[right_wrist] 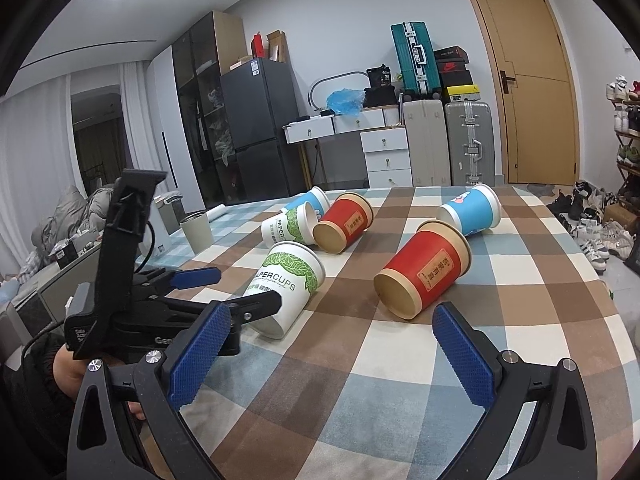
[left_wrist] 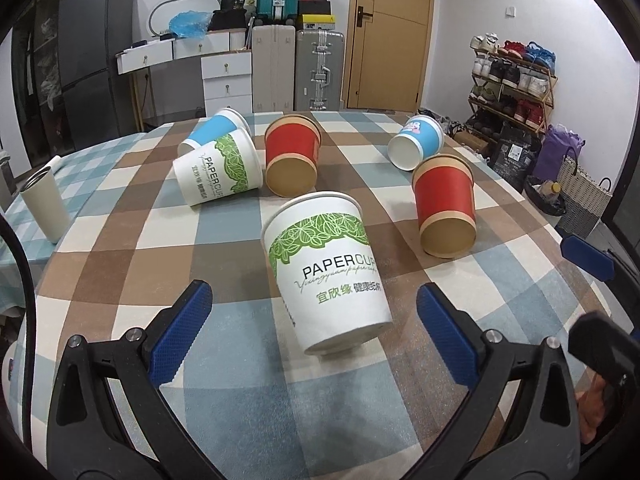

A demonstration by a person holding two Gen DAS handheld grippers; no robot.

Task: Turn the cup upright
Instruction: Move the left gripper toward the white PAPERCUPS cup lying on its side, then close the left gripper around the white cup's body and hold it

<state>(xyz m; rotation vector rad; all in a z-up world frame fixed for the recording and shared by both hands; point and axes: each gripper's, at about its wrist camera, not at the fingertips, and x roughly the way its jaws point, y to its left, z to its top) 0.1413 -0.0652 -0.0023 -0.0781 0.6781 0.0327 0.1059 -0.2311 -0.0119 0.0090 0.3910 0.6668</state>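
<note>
Several paper cups lie on their sides on the checked tablecloth [left_wrist: 120,240]. The nearest, a white cup with green leaves [left_wrist: 326,272], also in the right wrist view [right_wrist: 286,284], lies tilted with its base toward me. My left gripper [left_wrist: 314,336] is open, its blue pads either side of this cup's base, apart from it; it shows from the side in the right wrist view [right_wrist: 236,292]. My right gripper [right_wrist: 332,356] is open and empty, just in front of a red cup [right_wrist: 426,268] lying on its side, also in the left wrist view [left_wrist: 444,208].
Further back lie a second white cup [left_wrist: 218,172], a second red cup [left_wrist: 292,160] and two blue cups [left_wrist: 216,128] [left_wrist: 416,142]. A grey tumbler [left_wrist: 44,204] stands upright at the table's left edge. Suitcases, drawers and a shoe rack stand beyond the table.
</note>
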